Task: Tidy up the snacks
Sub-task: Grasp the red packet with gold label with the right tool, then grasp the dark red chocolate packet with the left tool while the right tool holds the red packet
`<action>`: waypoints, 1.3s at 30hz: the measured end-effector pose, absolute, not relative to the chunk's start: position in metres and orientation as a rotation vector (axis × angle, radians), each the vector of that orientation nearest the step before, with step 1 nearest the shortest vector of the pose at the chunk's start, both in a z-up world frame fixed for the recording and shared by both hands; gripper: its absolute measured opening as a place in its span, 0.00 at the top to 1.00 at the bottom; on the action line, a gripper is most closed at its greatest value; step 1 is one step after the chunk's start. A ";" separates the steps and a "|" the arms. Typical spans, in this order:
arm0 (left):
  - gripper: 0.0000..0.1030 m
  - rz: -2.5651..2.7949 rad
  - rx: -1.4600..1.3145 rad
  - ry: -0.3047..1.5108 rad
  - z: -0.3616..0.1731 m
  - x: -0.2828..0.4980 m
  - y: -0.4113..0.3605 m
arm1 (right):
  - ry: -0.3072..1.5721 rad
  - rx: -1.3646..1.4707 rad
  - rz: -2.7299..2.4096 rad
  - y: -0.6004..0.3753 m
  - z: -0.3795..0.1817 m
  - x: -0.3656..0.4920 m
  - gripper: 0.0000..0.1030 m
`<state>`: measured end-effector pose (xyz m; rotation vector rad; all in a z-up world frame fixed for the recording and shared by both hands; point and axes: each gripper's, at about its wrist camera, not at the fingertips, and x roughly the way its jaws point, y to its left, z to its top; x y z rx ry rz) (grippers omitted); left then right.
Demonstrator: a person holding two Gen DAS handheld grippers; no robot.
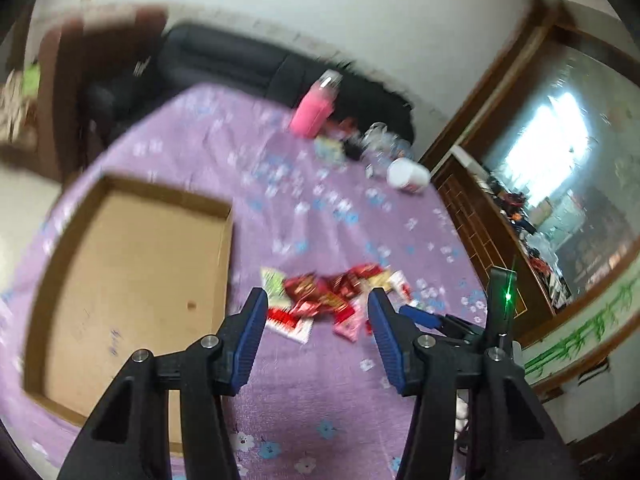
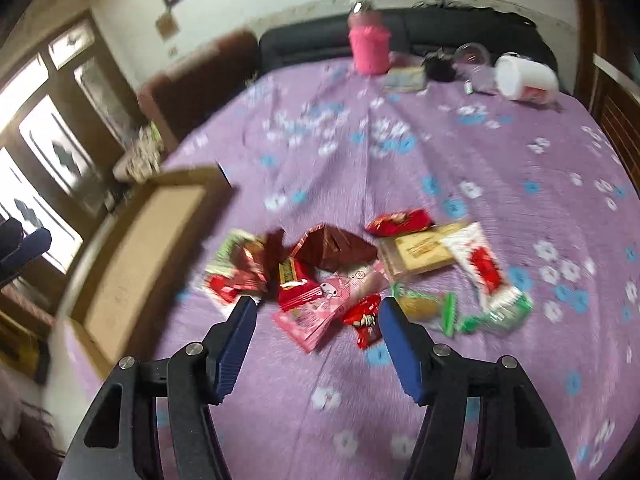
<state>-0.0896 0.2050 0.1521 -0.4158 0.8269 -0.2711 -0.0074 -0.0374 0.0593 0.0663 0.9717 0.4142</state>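
A pile of snack packets (image 1: 328,296) lies on the purple flowered cloth (image 1: 304,384), just beyond my left gripper (image 1: 318,300), which is open and holds nothing. An open, empty cardboard box (image 1: 132,280) sits to its left. In the right wrist view my right gripper (image 2: 318,306) is open above the near edge of the pile. A pink packet (image 2: 316,312) and a small red packet (image 2: 366,318) lie beyond its tips. Further back are a brown foil bag (image 2: 340,250), a beige box (image 2: 420,254) and a white and red packet (image 2: 484,268). The cardboard box (image 2: 148,248) is at the left.
A pink bottle (image 2: 368,46), a clear jar (image 2: 472,58) and a white tub on its side (image 2: 528,78) stand at the far edge of the table. A black sofa (image 1: 224,60) lies behind, and a wooden cabinet (image 1: 480,216) stands to the right.
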 end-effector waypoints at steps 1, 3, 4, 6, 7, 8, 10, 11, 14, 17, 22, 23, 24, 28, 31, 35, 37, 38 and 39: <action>0.50 -0.267 -0.436 0.843 0.142 -0.085 0.207 | 0.983 0.043 0.425 -0.031 0.051 -0.002 0.34; 0.48 -0.255 -0.459 0.868 0.128 -0.076 0.208 | 0.994 -0.005 0.419 -0.018 0.037 0.006 0.34; 0.42 -0.246 -0.464 0.878 0.122 -0.073 0.209 | 0.994 -0.025 0.423 -0.012 0.030 0.010 0.35; 0.36 -0.252 -0.479 0.880 0.114 -0.068 0.207 | 0.989 -0.056 0.421 -0.002 0.024 0.015 0.36; 0.36 -0.261 -0.484 0.878 0.111 -0.066 0.206 | 0.967 -0.086 0.408 0.002 0.024 0.020 0.36; 0.36 -0.275 -0.486 0.880 0.110 -0.062 0.203 | 0.954 -0.105 0.407 0.005 0.023 0.021 0.37; 0.36 -0.295 -0.493 0.894 0.106 -0.055 0.199 | 0.938 -0.126 0.404 0.009 0.024 0.024 0.41; 0.36 -0.301 -0.503 0.904 0.104 -0.051 0.197 | 0.932 -0.142 0.402 0.011 0.024 0.024 0.48; 0.36 -0.304 -0.516 0.938 0.097 -0.046 0.193 | 0.931 -0.167 0.413 0.013 0.025 0.021 0.66; 0.38 -0.329 -0.548 0.994 0.083 -0.038 0.191 | 0.938 -0.165 0.444 0.012 0.026 0.016 0.67; 0.38 -0.326 -0.541 1.013 0.074 -0.038 0.189 | 0.986 -0.114 0.512 -0.002 0.030 -0.004 0.67; 0.38 -0.328 -0.536 1.014 0.074 -0.038 0.187 | 0.990 -0.097 0.514 -0.007 0.032 -0.008 0.67; 0.38 -0.329 -0.531 1.015 0.074 -0.039 0.186 | 0.991 -0.072 0.517 -0.014 0.033 -0.011 0.67; 0.38 -0.350 -0.513 1.032 0.069 -0.039 0.175 | 0.985 0.028 0.520 -0.040 0.039 -0.018 0.67; 0.38 -0.365 -0.505 1.046 0.066 -0.041 0.168 | 0.993 0.073 0.505 -0.058 0.038 -0.024 0.67; 0.38 -0.368 -0.515 1.044 0.065 -0.043 0.169 | 1.025 0.175 0.545 -0.081 0.034 -0.032 0.65; 0.38 -0.368 -0.519 1.043 0.065 -0.043 0.169 | 1.025 0.187 0.553 -0.088 0.035 -0.039 0.65; 0.38 -0.368 -0.519 1.042 0.065 -0.043 0.169 | 1.022 0.173 0.550 -0.089 0.036 -0.043 0.64; 0.38 -0.368 -0.519 1.043 0.064 -0.043 0.169 | 1.013 0.150 0.542 -0.090 0.037 -0.046 0.63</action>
